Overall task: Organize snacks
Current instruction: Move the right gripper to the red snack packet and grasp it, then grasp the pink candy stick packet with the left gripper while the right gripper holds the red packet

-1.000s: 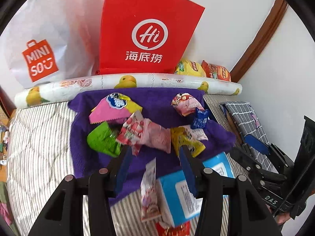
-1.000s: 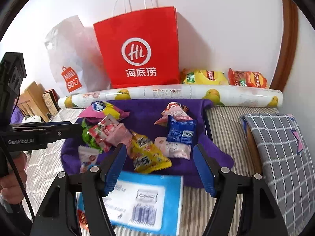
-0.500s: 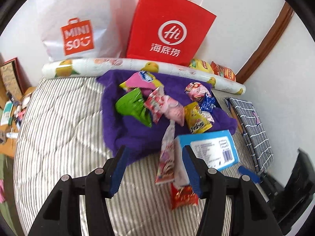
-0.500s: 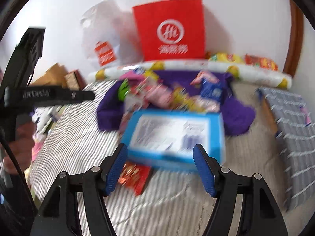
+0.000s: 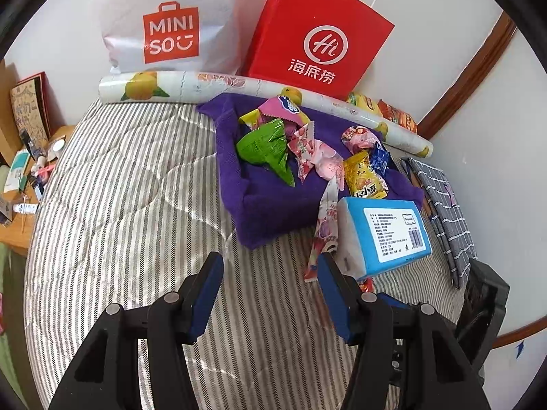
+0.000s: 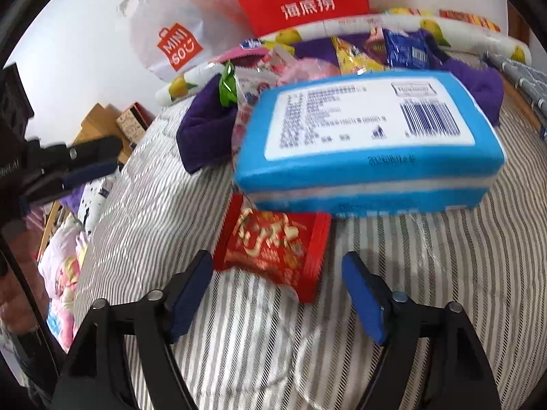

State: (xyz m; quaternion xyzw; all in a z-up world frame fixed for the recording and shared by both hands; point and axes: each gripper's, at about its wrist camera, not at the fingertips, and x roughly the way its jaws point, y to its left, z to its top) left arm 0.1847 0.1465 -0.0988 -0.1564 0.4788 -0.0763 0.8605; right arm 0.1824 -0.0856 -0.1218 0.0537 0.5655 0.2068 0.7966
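Item: 1 flat red foil snack packet [image 6: 273, 249] on the striped quilted bed [image 6: 259, 341], its far edge tucked under a blue-and-white wrapped tissue pack [image 6: 369, 143]; other loose snacks heaped on the purple towel [image 5: 270, 212] beyond. Right tongs [image 6: 277, 290]: spread, widening just now, nothing between them, poised just short of the packet. Left tongs [image 5: 270, 290]: spread, empty, over bare bed. Risk: pulling the pinned packet could drag or tip the tissue pack; slick foil may slide from a shallow pinch.
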